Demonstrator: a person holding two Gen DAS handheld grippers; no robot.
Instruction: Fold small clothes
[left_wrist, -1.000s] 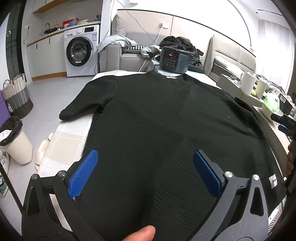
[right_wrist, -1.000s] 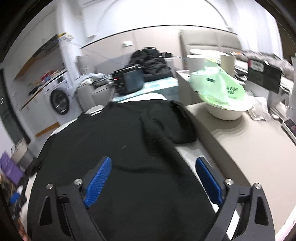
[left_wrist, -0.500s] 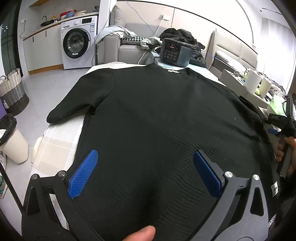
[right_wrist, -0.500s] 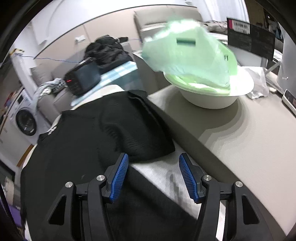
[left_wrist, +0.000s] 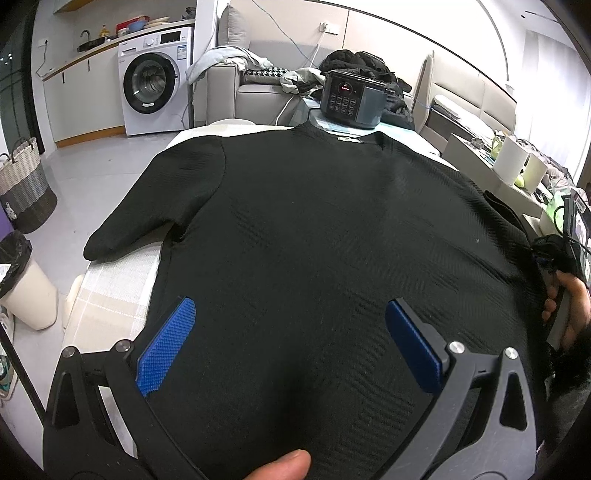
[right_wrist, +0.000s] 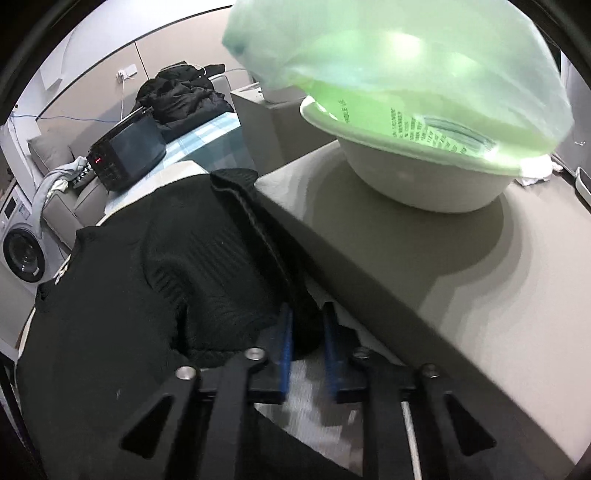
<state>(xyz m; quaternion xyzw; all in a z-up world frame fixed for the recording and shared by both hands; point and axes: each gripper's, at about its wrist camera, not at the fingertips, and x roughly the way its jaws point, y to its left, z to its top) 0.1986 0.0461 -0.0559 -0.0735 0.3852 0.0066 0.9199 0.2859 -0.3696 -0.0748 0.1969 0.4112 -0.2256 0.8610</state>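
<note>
A: Sweater (left_wrist: 325, 236) first. Where is it lying?

B: It is lying spread flat across the padded table (left_wrist: 118, 288), covering most of it, neck end pointing toward the dark cooker (left_wrist: 349, 99) at the far edge. 1 sleeve (left_wrist: 147, 214) is sticking out to the left, its cuff reaching the table's edge.

A: And the other sleeve (right_wrist: 236, 266)?

B: That 1 is lying folded in over the body, beside the grey counter (right_wrist: 424, 288) where a white bowl (right_wrist: 417, 177) is sitting under a green plastic bag (right_wrist: 399, 62).

A: What is the right gripper (right_wrist: 308, 332) doing?

B: Its 2 blue pads (right_wrist: 286, 339) are sitting nearly together, pinching the dark end of that folded sleeve between them. The view is blurring there, so how tightly they are pressing is unclear.

A: The left gripper (left_wrist: 291, 347)?

B: It is hovering over the lower half of the sweater with its jaws standing wide apart and nothing between them but the cloth below. Whether the tips are touching the fabric, I cannot tell.

A: Anything else?

B: A washing machine (left_wrist: 155, 96) is standing in the background.
</note>
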